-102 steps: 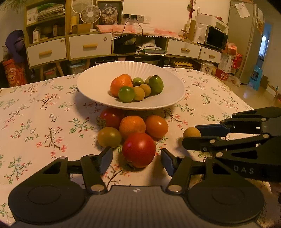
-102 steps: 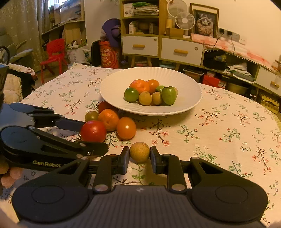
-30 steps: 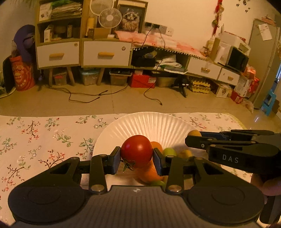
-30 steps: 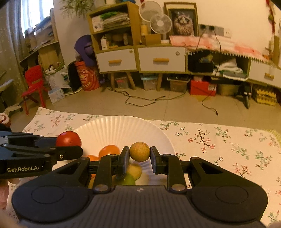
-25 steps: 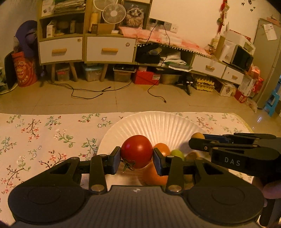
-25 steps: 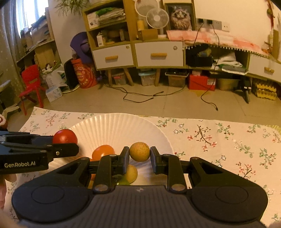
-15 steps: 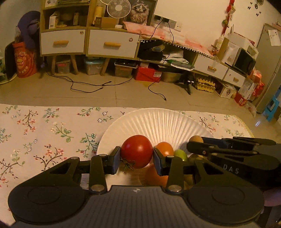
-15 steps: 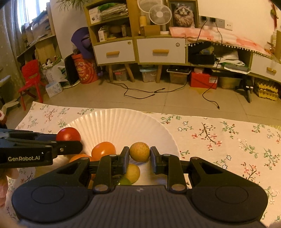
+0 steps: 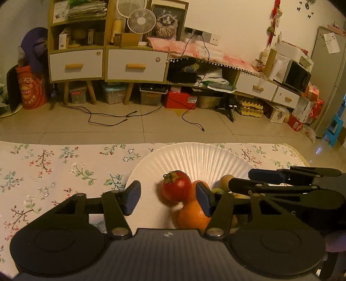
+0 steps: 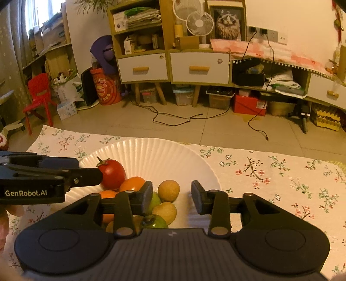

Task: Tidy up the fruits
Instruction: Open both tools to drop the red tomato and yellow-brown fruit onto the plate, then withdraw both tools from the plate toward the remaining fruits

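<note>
Red tomato (image 9: 176, 188) lies in the white fluted plate (image 9: 194, 155), leaning on an orange (image 9: 193, 215), its green stalk turned up and left; it sits between the left gripper (image 9: 167, 196) fingers but neither pad touches it. Left jaws have just been opening and stand apart, clear gap on the tomato's left side. Small tan fruit (image 10: 168, 190) is in the same plate on top of the pile, between the right gripper (image 10: 170, 195) fingers, free of both pads; right jaws have also just been opening, wide gap on the fruit's right. Pile under it: a second tan fruit (image 10: 165, 210), a green fruit (image 10: 156, 222), another orange one (image 10: 132, 183) beside the tomato. Plate stands on a flowered tablecloth (image 10: 281, 173). Both grippers side by side over the plate, angled down. Background: drawers (image 9: 136, 64), fan (image 9: 141, 20).
</note>
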The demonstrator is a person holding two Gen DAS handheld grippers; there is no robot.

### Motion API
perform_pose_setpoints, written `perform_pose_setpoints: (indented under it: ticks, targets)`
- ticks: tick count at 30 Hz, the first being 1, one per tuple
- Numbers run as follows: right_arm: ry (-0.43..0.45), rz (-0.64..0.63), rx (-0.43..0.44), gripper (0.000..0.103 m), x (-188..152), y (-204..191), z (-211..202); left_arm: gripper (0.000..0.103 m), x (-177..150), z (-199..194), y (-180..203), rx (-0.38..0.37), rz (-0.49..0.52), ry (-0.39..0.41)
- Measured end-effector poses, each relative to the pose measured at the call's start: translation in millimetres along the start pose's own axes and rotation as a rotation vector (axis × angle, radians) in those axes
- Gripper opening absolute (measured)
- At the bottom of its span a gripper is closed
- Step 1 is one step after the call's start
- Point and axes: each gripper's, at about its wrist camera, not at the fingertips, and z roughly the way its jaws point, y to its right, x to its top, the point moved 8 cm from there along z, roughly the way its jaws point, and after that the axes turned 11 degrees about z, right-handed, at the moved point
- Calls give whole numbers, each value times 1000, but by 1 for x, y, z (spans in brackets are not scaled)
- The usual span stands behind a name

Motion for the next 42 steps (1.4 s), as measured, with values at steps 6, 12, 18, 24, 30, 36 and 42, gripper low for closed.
perform_pose_setpoints:
  ticks: [6, 12, 18, 24, 30, 36, 42]
  targets:
    - [26, -16, -10, 54, 0, -1, -15, 72, -4, -13, 2, 9, 1, 17]
    - [45, -29, -17, 66, -6, -2, -33, 79, -12, -31, 4, 15, 16, 25]
    - [54, -33, -13, 73, -13, -2, -47, 82, -23, -44, 5, 16, 35, 19]
    - [59, -19, -12, 78, -19, -3, -57, 87, -35, -55, 5, 14, 36, 12]
    - [62, -17, -15, 84, -33, -3, -65, 90, -48, -64, 5, 15, 46, 1]
    - [54, -36, -10, 88, -48, -6, -74, 95, -61, -72, 7, 21, 58, -12]
    - [47, -42, -6, 89, -62, -10, -80, 96, -74, -75, 10, 18, 79, -26]
